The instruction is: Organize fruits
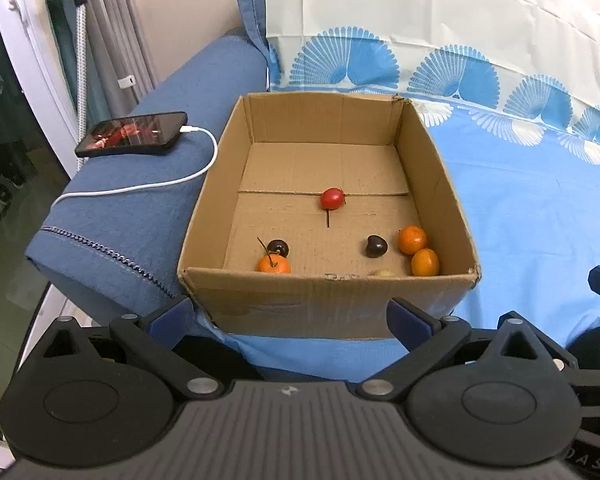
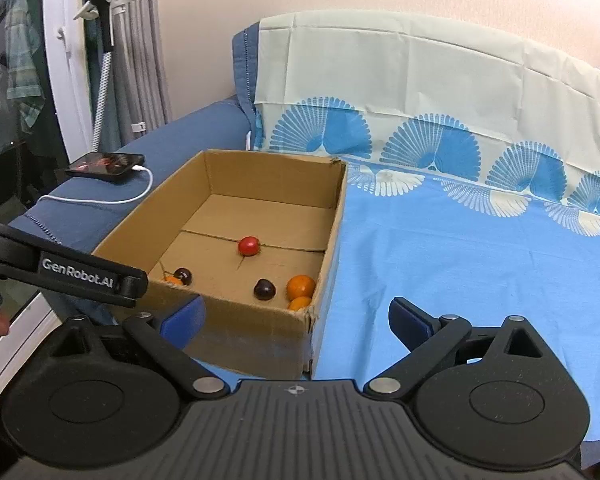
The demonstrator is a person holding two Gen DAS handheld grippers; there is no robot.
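Observation:
An open cardboard box stands on a blue sheet. On its floor lie a red tomato, two dark cherries, three small oranges and a pale fruit half hidden behind the near wall. My left gripper hangs open in front of the box's near wall, holding nothing. In the right wrist view the box sits left of centre with the tomato and oranges inside. My right gripper stands wide open and empty at the box's near right corner.
A phone with a white charging cable lies on the blue sofa arm left of the box. The blue patterned sheet stretches to the right. A black bar of the left tool crosses the right wrist view.

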